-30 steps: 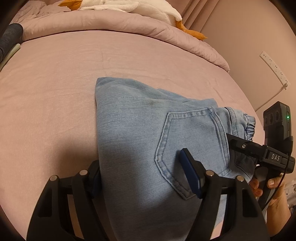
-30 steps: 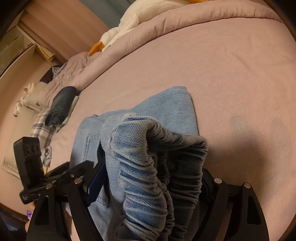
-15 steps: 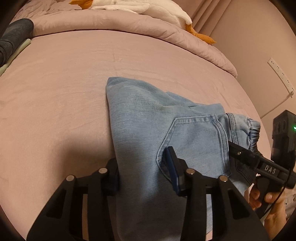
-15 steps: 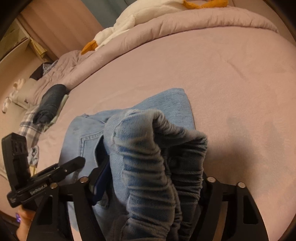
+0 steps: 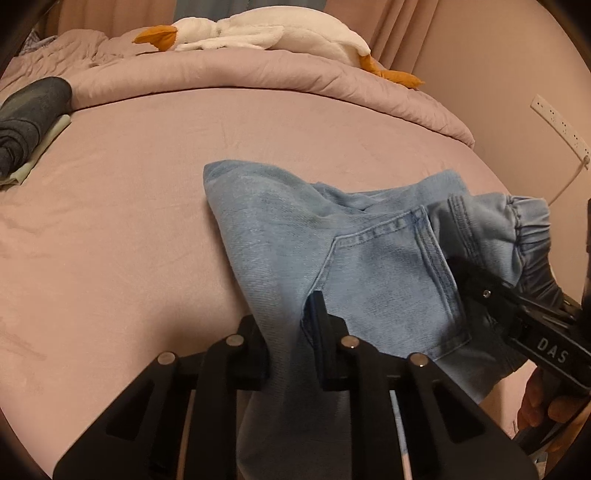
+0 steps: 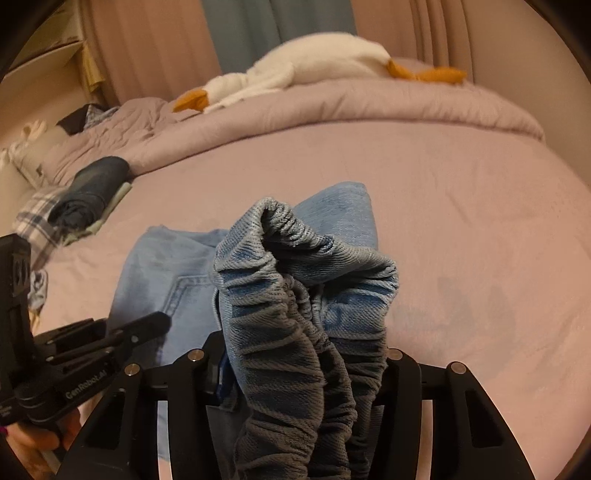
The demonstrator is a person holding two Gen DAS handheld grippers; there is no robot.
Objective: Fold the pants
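Left hand-held gripper [image 5: 290, 332] pinches denim pants [image 5: 369, 258]; right hand-held gripper [image 6: 303, 369] pinches ruched elastic waistband [image 6: 295, 332], fingertips hidden. Pink bed [image 5: 110, 221], 9 o'clock.

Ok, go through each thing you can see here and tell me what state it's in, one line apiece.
Jeans: partly folded, near end lifted off the bed.
Elastic waistband: bunched, clamped.
Left gripper: shut on jeans.
Right gripper: shut on the waistband.
Goose plush: lying on the duvet.
Dark garment: rolled up.
Duvet: pushed back, rumpled.
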